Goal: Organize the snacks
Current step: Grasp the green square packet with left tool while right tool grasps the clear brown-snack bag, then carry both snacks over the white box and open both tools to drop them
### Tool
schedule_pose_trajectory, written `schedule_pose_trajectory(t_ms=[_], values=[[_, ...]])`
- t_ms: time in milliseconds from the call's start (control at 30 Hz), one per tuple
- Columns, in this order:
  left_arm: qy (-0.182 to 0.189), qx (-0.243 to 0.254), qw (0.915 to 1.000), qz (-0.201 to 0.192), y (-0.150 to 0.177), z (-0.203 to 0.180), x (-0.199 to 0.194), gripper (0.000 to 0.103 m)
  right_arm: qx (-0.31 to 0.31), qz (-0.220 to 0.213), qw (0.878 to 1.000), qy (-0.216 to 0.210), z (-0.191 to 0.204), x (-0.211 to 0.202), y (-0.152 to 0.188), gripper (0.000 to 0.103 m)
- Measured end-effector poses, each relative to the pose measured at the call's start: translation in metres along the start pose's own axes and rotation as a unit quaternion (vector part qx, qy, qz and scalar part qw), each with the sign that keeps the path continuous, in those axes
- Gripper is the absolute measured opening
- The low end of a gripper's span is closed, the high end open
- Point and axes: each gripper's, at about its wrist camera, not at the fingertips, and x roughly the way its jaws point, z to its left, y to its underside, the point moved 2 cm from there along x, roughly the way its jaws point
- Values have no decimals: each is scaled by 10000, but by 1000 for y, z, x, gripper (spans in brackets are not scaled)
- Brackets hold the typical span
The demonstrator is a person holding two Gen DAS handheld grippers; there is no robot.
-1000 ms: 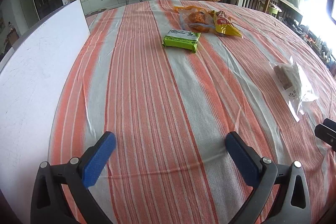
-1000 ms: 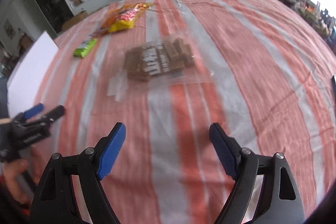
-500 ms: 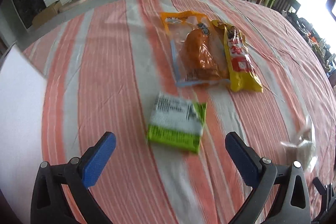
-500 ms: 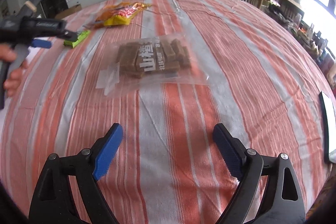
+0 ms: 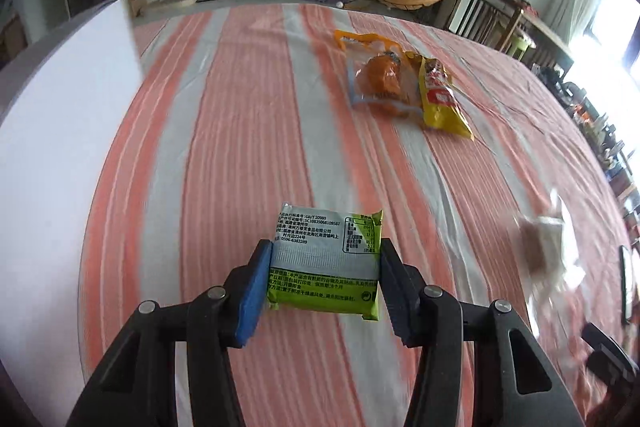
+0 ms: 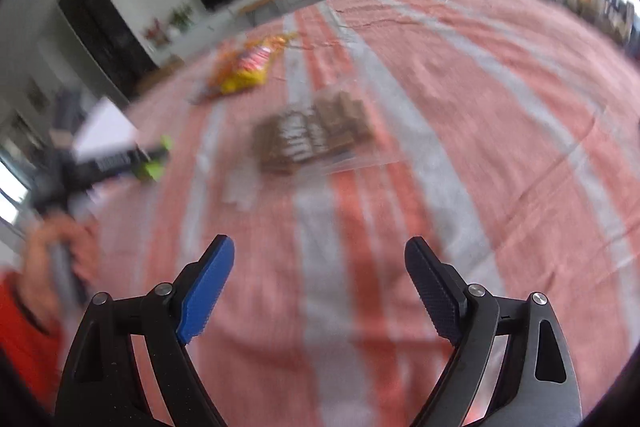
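- The left gripper (image 5: 325,277) has just been closing, and its jaws now press on both sides of a green and silver snack packet (image 5: 326,261). The packet sits squarely between the blue pads, printed back facing up, over the striped cloth (image 5: 248,147); whether it rests on the cloth or is lifted off it cannot be told.
- The right gripper (image 6: 320,291) has its jaws spread wide, with nothing between them. It hangs above bare orange and grey stripes.
- The left wrist view shows a clear bag of orange food (image 5: 378,79) and a yellow packet (image 5: 440,99) lying side by side, touching, farther up the cloth. A white board (image 5: 60,147) stands along the left edge.
- In that view a clear bag of brown pieces (image 5: 548,247) is only a blur at the right.
- The right wrist view, itself blurred, shows that same bag of brown pieces (image 6: 316,135) lying flat ahead of the open jaws, well apart from them.
- The right wrist view alone shows the person's hand (image 6: 60,255) and an orange sleeve (image 6: 24,331) at the left, gripping the handle of the left gripper (image 6: 156,157), with a bit of green packet (image 6: 154,167) at its tip.
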Motion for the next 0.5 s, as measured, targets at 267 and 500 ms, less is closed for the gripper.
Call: schedule_pose_trajectory(t_ms=[267, 500], values=[[384, -257, 9989, -31, 55, 15, -53, 51, 1126, 760, 9882, -710, -11, 64, -74, 89], [507, -274, 9981, -239, 57, 19, -86, 51, 936, 940, 9860, 1008, 20, 114, -124, 91]])
